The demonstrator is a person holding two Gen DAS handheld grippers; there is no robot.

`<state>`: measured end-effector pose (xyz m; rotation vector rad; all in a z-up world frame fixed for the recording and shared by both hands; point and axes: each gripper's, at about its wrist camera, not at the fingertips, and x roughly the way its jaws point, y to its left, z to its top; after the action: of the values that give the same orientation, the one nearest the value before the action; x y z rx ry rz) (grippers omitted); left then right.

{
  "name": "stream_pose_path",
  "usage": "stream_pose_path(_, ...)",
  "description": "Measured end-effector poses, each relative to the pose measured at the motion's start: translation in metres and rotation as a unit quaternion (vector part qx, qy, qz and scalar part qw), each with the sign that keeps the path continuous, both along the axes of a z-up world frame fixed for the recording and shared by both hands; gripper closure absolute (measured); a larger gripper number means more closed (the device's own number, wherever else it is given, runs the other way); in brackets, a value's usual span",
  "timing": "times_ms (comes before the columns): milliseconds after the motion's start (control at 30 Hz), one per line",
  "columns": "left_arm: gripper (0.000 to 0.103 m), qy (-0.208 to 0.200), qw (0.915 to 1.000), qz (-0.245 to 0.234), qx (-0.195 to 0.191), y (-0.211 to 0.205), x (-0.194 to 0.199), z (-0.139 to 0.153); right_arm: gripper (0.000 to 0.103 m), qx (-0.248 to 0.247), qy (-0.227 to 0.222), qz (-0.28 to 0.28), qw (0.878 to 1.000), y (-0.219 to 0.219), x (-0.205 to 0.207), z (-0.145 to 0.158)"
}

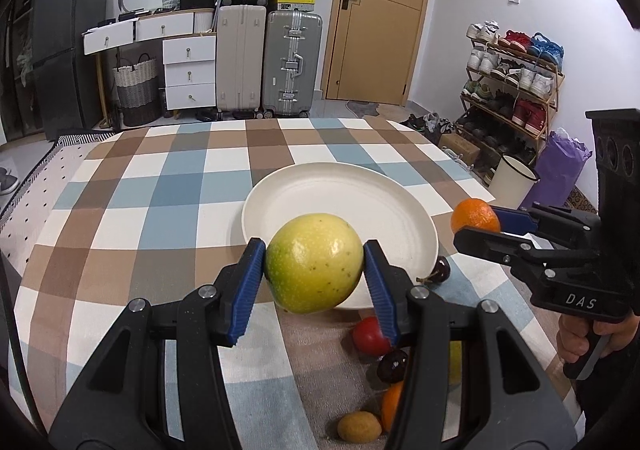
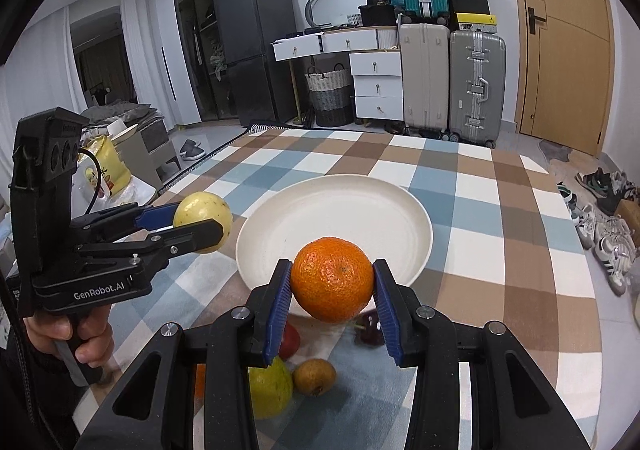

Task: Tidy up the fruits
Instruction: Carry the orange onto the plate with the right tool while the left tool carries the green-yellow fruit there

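Left gripper is pinching a smooth speckled yellow-green apple above the plate's near rim; right gripper clamps a dimpled orange. Only the right view shows the pear beneath. Beyond, a round white plate on a checked tablecloth.
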<state>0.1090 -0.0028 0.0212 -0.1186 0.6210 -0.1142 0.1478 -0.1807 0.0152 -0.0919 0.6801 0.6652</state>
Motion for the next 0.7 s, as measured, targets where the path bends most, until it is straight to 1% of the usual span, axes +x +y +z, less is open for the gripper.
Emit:
stream_pose_path(300, 0.055, 0.004, 0.9999, 0.001, 0.012, -0.002, 0.025, -0.001, 0.062, -0.011, -0.012, 0.001, 1.000, 0.014, 0.018, 0.000)
stream_pose_path(433, 0.055, 0.007, 0.9998, 0.003, 0.016, -0.002, 0.033, -0.007, 0.062, -0.006, -0.004, 0.001, 1.000, 0.018, 0.029, -0.007)
stream_pose_path(567, 0.055, 0.013, 0.9997, 0.007, 0.019, -0.002, 0.041, -0.016, 0.062, -0.013, 0.002, 0.002, 1.000, 0.024, 0.038, -0.017)
stream_pose_path(700, 0.055, 0.018, 0.9997, 0.013, 0.014, 0.002, 0.048, -0.025, 0.062, -0.010, 0.015, 0.001, 1.000, 0.027, 0.045, -0.026)
